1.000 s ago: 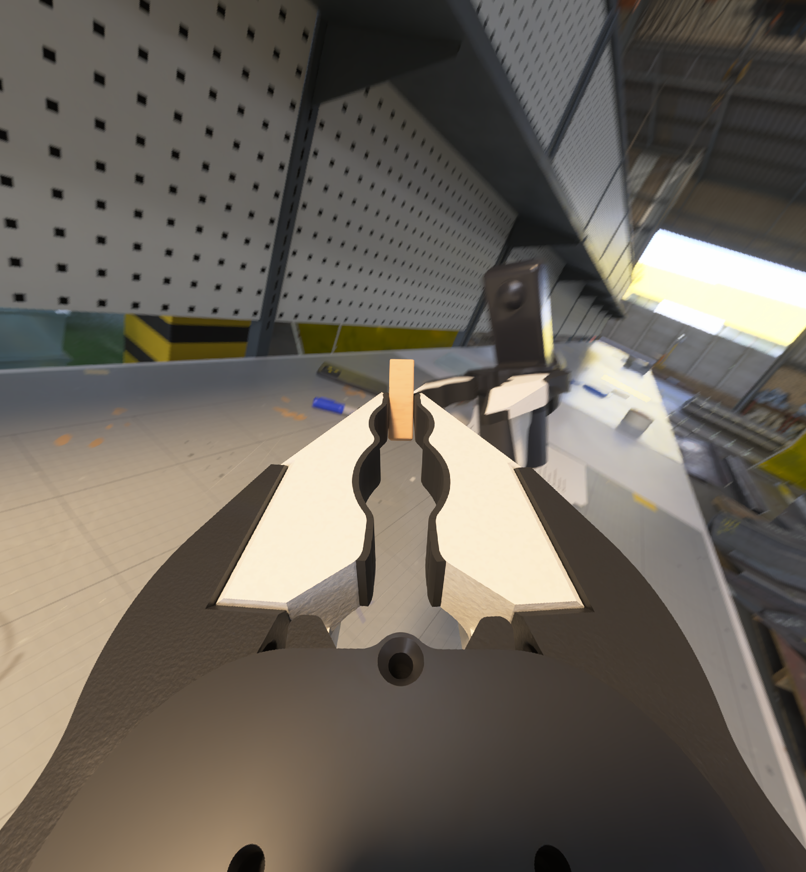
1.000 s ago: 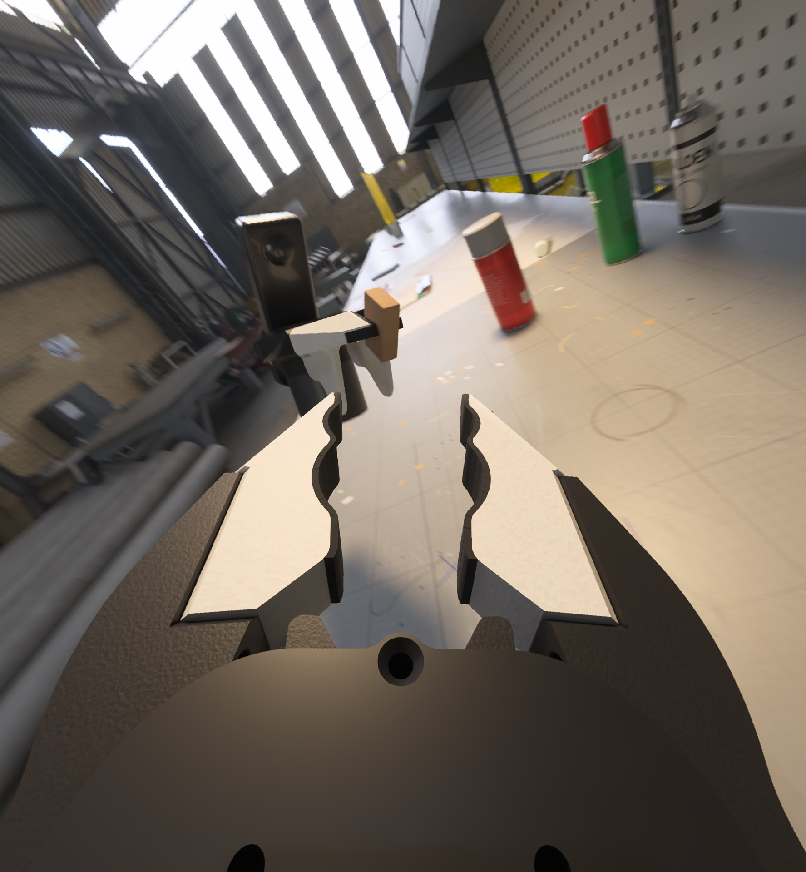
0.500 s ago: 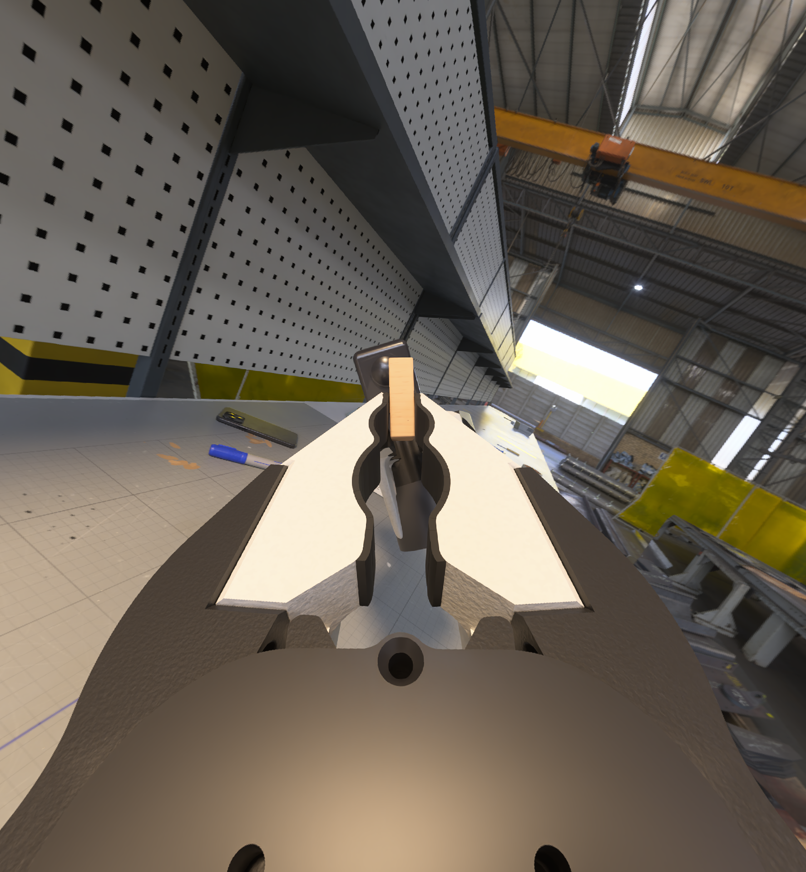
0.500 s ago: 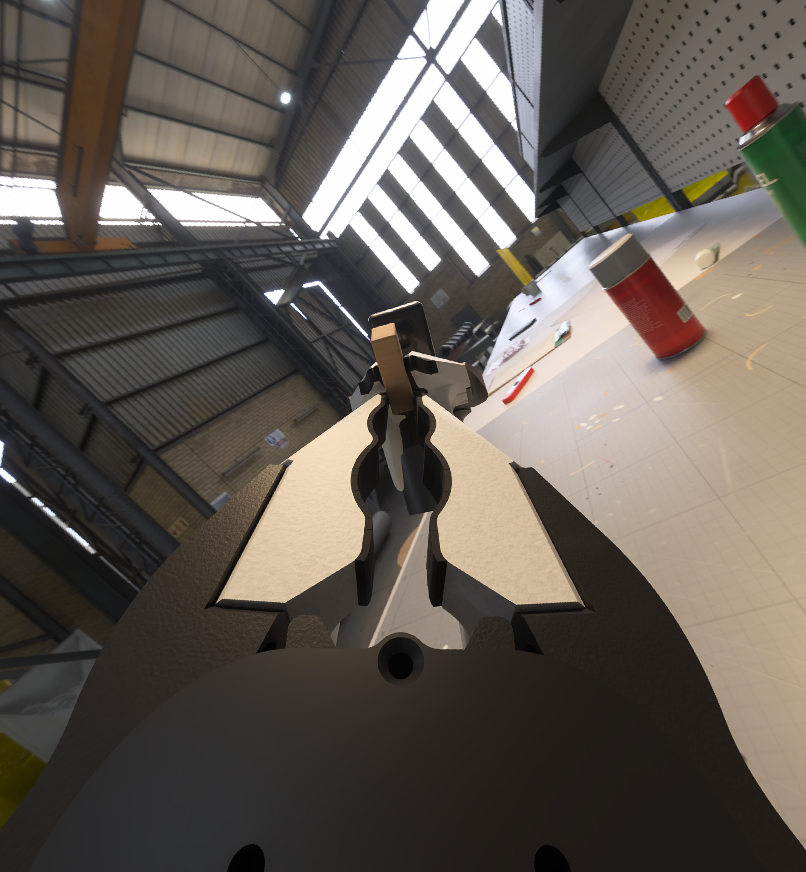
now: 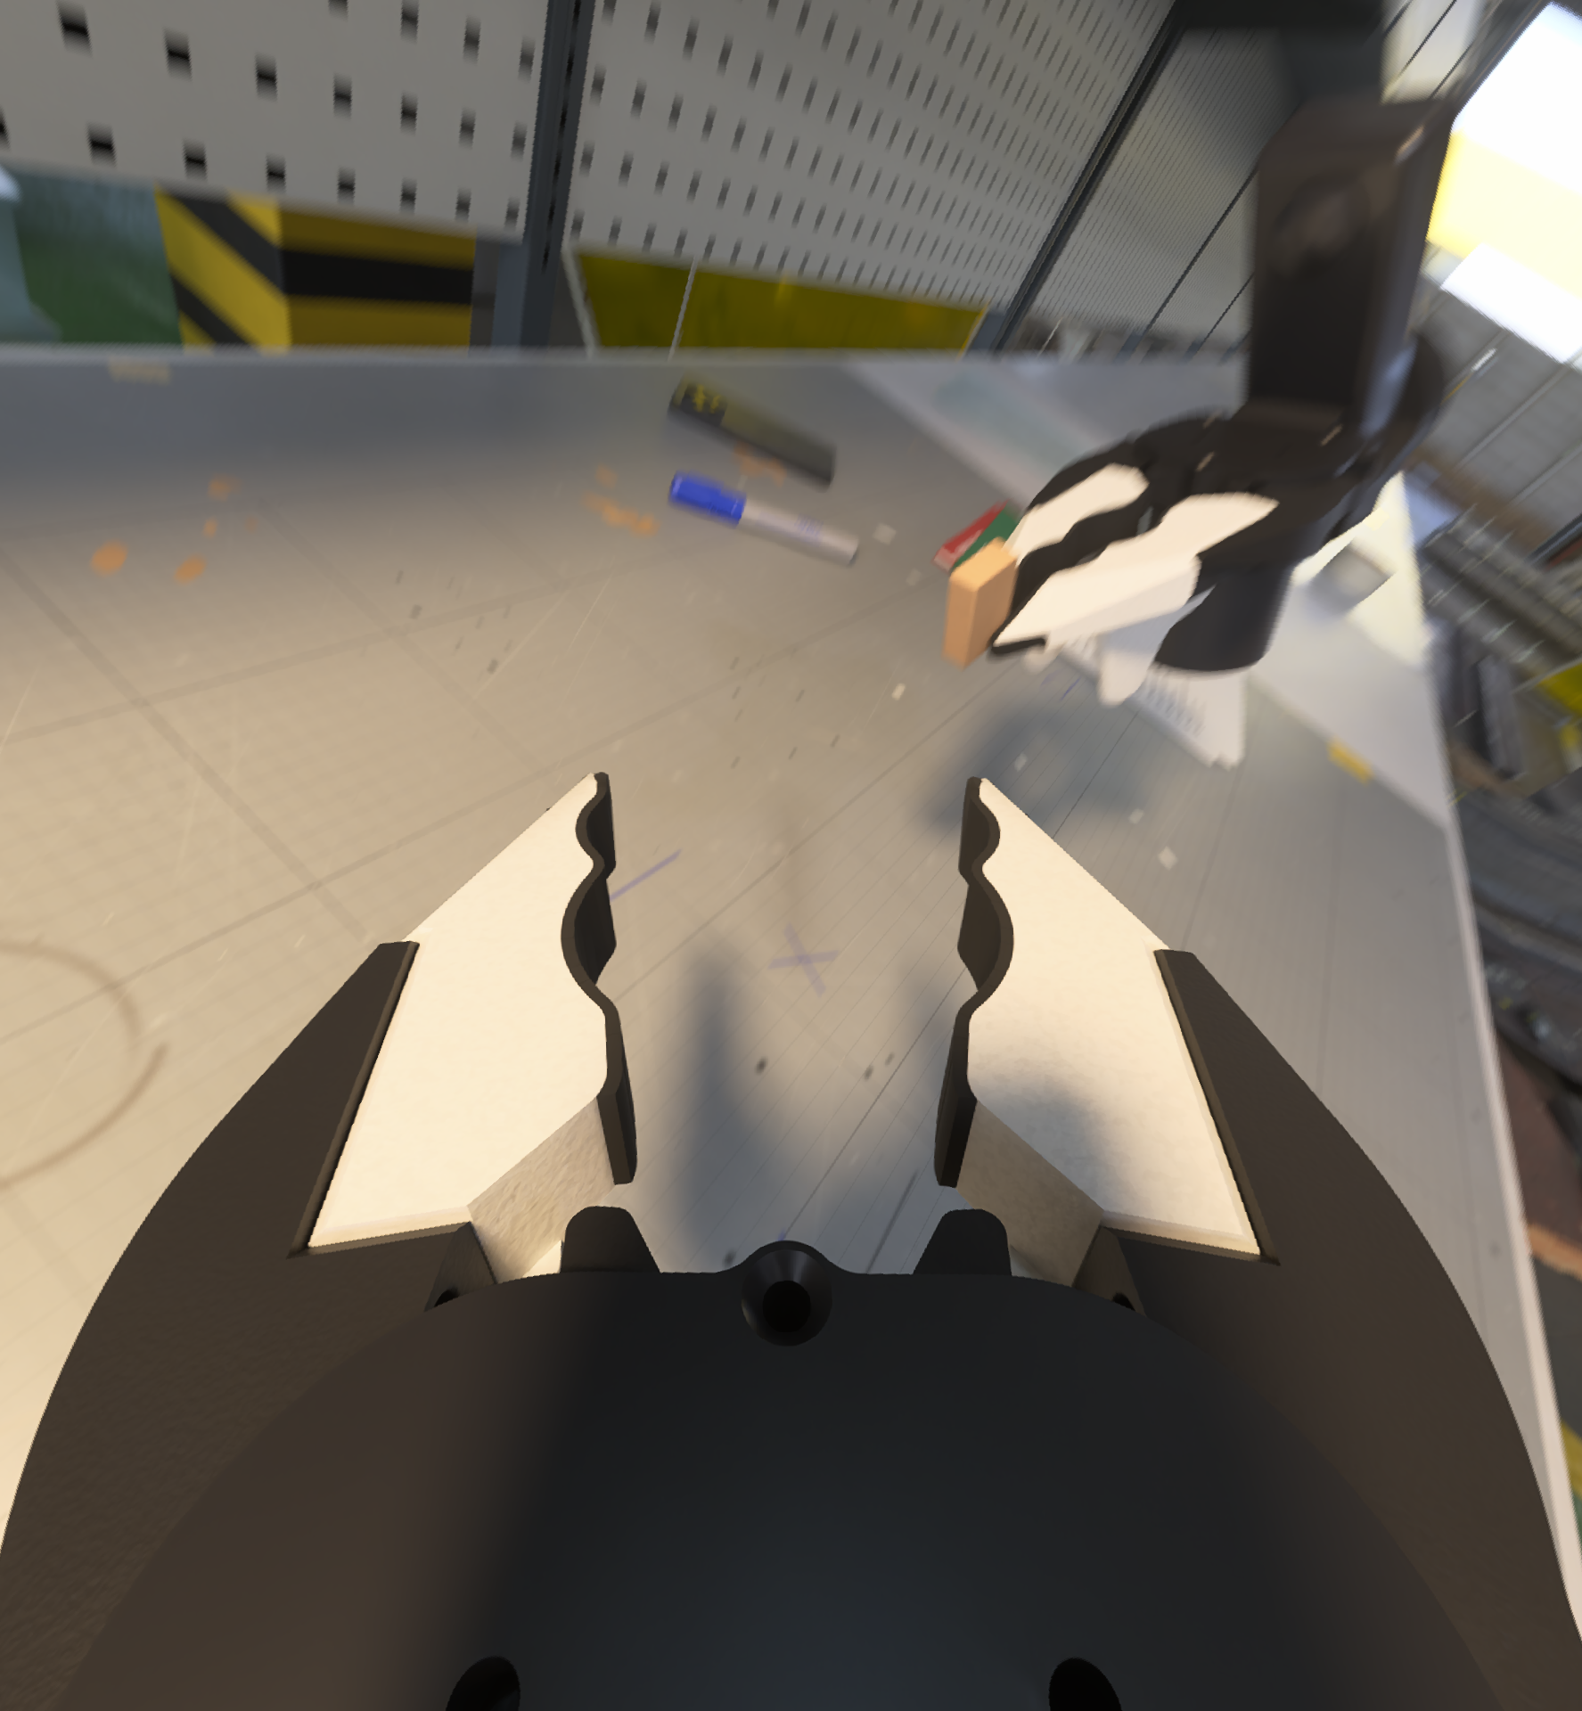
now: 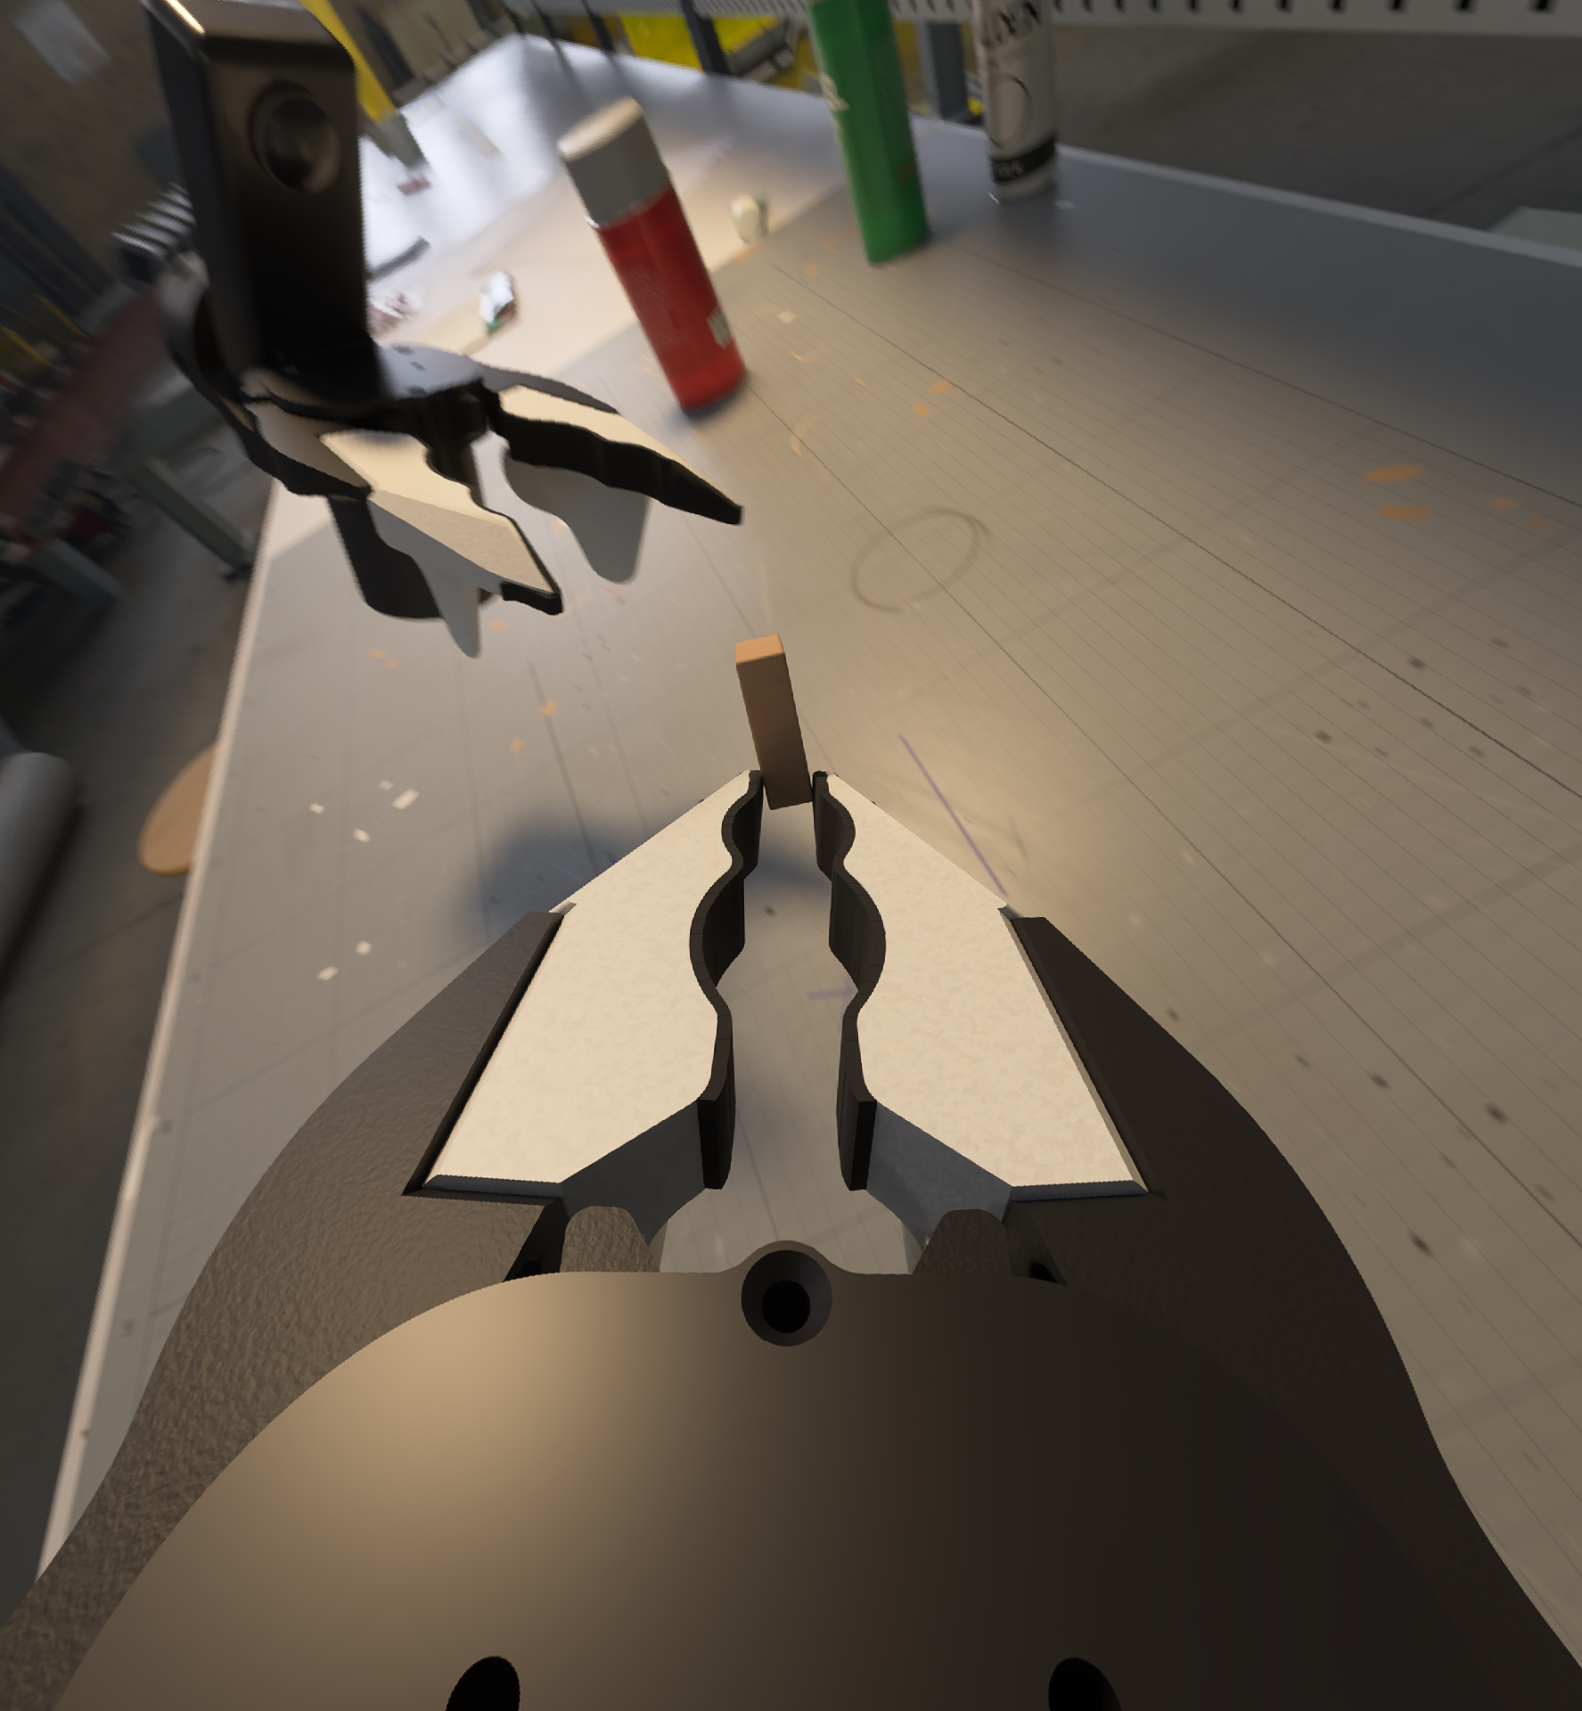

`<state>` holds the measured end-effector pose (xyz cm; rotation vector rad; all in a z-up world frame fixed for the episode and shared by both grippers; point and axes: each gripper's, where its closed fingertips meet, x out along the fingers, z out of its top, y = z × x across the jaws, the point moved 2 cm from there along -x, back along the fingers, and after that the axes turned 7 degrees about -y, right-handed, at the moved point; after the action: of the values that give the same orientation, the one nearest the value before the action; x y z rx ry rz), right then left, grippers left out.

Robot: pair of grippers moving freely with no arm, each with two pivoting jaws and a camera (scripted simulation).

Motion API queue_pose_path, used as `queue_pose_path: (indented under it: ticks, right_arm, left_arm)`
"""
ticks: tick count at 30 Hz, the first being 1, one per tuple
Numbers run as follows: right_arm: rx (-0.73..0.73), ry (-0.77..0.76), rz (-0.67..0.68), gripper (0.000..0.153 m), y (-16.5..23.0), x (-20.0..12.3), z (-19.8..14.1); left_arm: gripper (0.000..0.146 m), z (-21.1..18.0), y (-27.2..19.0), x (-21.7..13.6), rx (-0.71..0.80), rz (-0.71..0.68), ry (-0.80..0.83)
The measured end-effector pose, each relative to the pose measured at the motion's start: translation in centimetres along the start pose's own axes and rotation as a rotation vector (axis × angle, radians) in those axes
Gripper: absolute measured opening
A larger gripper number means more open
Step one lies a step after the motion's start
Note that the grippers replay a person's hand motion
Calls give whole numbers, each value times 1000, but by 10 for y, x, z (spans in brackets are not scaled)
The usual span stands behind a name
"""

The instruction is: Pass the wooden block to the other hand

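The wooden block (image 6: 773,718) is a small tan slab, held upright between the tips of my right gripper (image 6: 785,787), which is shut on it above the workbench. In the left wrist view the block (image 5: 977,602) sticks out of the right gripper (image 5: 1014,606) at the upper right. My left gripper (image 5: 787,787) is open and empty, its jaws wide apart, well clear of the block. It also shows in the right wrist view (image 6: 643,555), open, up and to the left of the block.
A grey workbench (image 5: 305,741) lies below. On it are a blue-capped marker (image 5: 759,517), a dark flat object (image 5: 750,433), a red spray can (image 6: 662,264), a green can (image 6: 870,130) and a white can (image 6: 1014,102). A pegboard wall (image 5: 768,139) stands behind. The bench edge (image 6: 240,667) runs at left.
The left gripper let go of the block, opened and drew back. The right gripper now holds the block alone. Both views tilted down toward the bench.
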<state>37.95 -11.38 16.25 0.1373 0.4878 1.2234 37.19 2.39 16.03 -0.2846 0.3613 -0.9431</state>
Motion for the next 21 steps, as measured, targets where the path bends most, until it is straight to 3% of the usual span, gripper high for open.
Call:
queue_pose_path:
  ticks: [7,10,21]
  right_arm:
    - [-39,118,-131,10,-27,-14,-30]
    - [-53,169,-148,10,-31,-12,-41]
    - [-72,226,-176,10,-43,-13,-54]
  left_arm:
    - [87,-63,29,-4,-8,120,322]
    - [89,-83,27,0,-37,117,382]
    - [65,-102,-20,23,-42,28,455]
